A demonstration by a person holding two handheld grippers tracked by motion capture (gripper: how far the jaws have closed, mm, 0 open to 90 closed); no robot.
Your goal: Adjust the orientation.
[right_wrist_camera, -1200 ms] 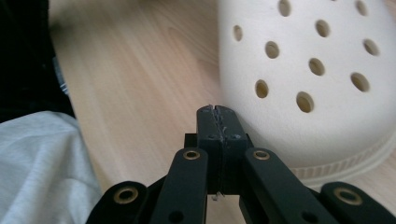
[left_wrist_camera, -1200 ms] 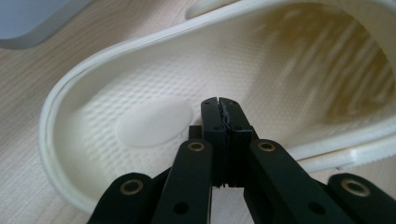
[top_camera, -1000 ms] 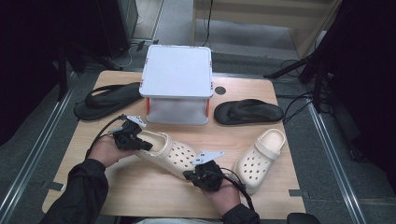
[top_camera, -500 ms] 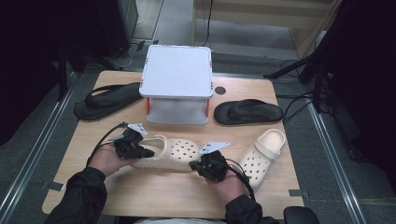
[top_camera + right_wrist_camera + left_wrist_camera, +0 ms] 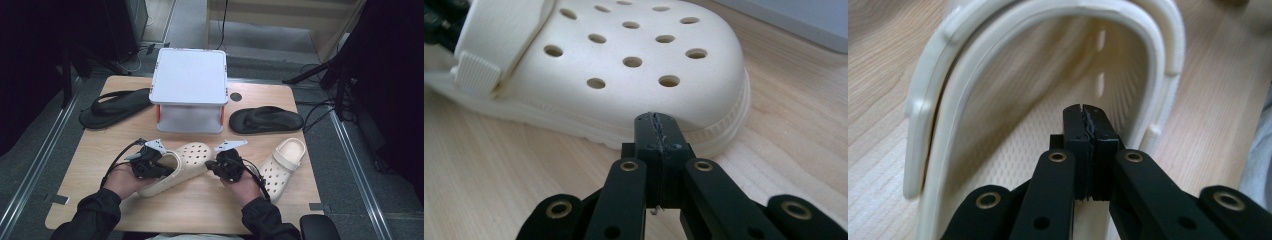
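Observation:
A cream clog (image 5: 187,162) lies in the middle of the table, toe towards the far right. My left gripper (image 5: 163,169) is at its heel end. In the left gripper view the jaws (image 5: 1083,114) are shut on nothing and sit inside the heel opening, over the footbed of the clog (image 5: 1013,100). My right gripper (image 5: 210,167) is at the toe end. Its shut tips (image 5: 655,121) rest against the toe's side rim of the holed clog (image 5: 624,65). A second cream clog (image 5: 282,162) lies to the right.
A white lidded box (image 5: 190,92) stands at the back middle of the wooden table (image 5: 200,210). One black flip-flop (image 5: 117,107) lies left of it, another (image 5: 267,120) right of it. Dark floor and cables surround the table.
The clog has swung counter-clockwise: its toe went from near right to far right. My left gripper came nearer the person, my right gripper moved away. Both stayed shut.

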